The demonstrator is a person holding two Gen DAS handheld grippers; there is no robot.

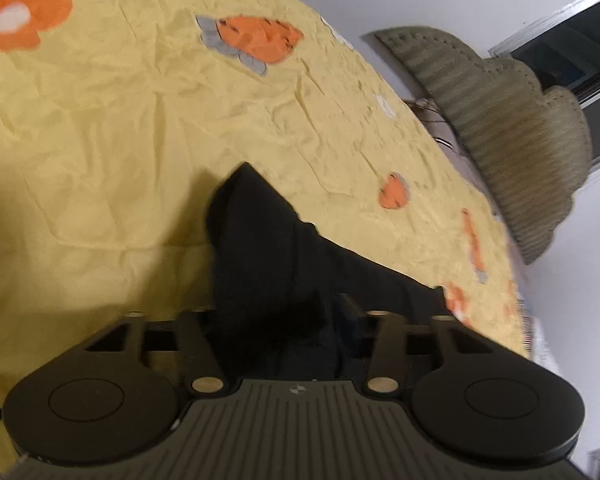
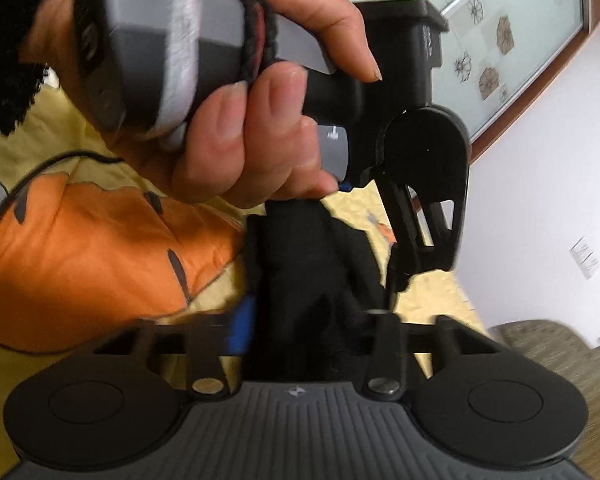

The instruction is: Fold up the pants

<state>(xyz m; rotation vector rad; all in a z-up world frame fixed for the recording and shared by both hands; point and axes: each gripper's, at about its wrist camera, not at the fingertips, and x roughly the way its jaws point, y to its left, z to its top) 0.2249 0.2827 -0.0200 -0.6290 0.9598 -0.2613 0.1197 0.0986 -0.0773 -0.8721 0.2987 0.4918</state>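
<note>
While both grip: black pants [image 1: 284, 264] lie on the yellow carrot-print bedspread [image 1: 120, 128].
Left gripper [image 1: 278, 316]: clamped on pants.
Right gripper [image 2: 304, 320]: clamped on pants.
Obstruction: left hand [image 2: 228, 120] crowds right view.
Nearby: olive headboard [image 1: 500, 120].

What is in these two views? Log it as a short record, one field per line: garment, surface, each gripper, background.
garment: black pants, bunched, lying partly on the bed
surface: yellow bedspread with orange carrot print, wrinkled
left gripper: pants fabric between its fingers, apparently gripped
right gripper: black fabric between its fingers, apparently gripped
left hand: wrapped around the left gripper's grey handle, seen from the right wrist view
background: olive padded headboard, white wall, dark window
</note>
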